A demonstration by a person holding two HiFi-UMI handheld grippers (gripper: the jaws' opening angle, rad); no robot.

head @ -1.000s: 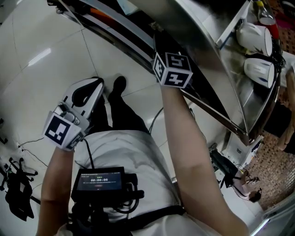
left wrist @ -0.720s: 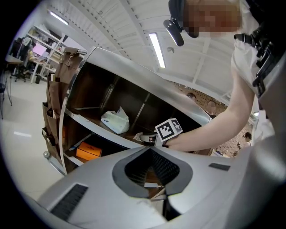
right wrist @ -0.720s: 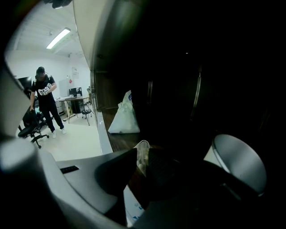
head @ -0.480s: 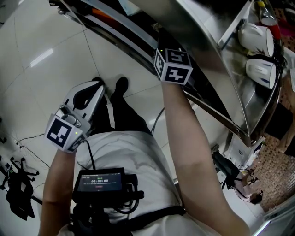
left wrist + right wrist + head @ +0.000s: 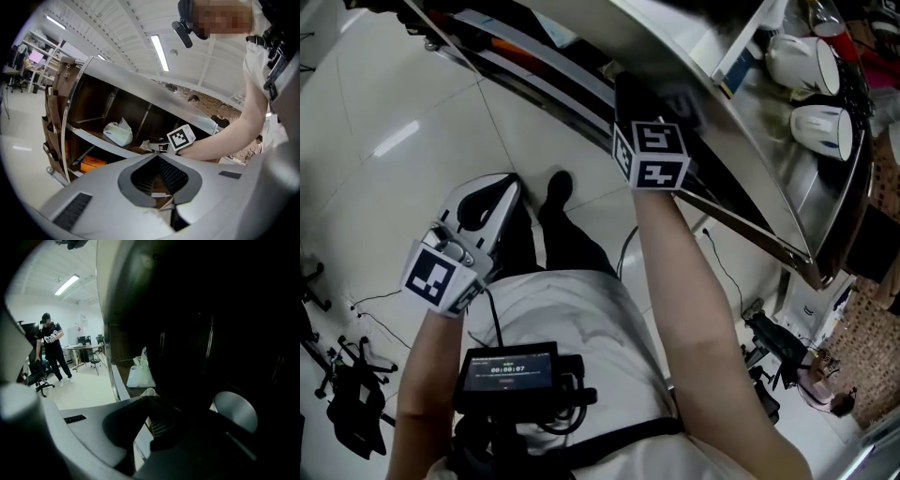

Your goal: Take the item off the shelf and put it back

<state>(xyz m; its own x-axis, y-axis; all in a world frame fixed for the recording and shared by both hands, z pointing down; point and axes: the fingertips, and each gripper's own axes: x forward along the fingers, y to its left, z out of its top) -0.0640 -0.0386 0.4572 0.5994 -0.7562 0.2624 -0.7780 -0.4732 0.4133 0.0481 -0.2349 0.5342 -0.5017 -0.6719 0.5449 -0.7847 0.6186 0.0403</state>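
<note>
My right gripper (image 5: 649, 94) reaches in under the edge of the metal shelf (image 5: 741, 141); only its marker cube and forearm show in the head view. In the right gripper view its jaws (image 5: 150, 400) stand shut in the dark shelf bay, with a small crumpled white thing (image 5: 149, 392) just past the tips. Whether anything thin is pinched I cannot tell. A white plastic bag (image 5: 139, 373) lies further along the same shelf board. My left gripper (image 5: 502, 187) hangs shut and holds nothing over the floor. From the left gripper view I see the right gripper (image 5: 161, 147) at the shelf, beside the bag (image 5: 117, 132).
Two white jugs (image 5: 811, 66) lie on the higher shelf level at the right. An orange box (image 5: 91, 162) sits on the lowest shelf. A round grey disc (image 5: 236, 411) shows deep in the dark bay. A person (image 5: 51, 348) stands by office chairs across the room.
The head view has swung slightly. The right hand's marker cube has shifted only a little at the shelf's edge. The left gripper keeps its place.
</note>
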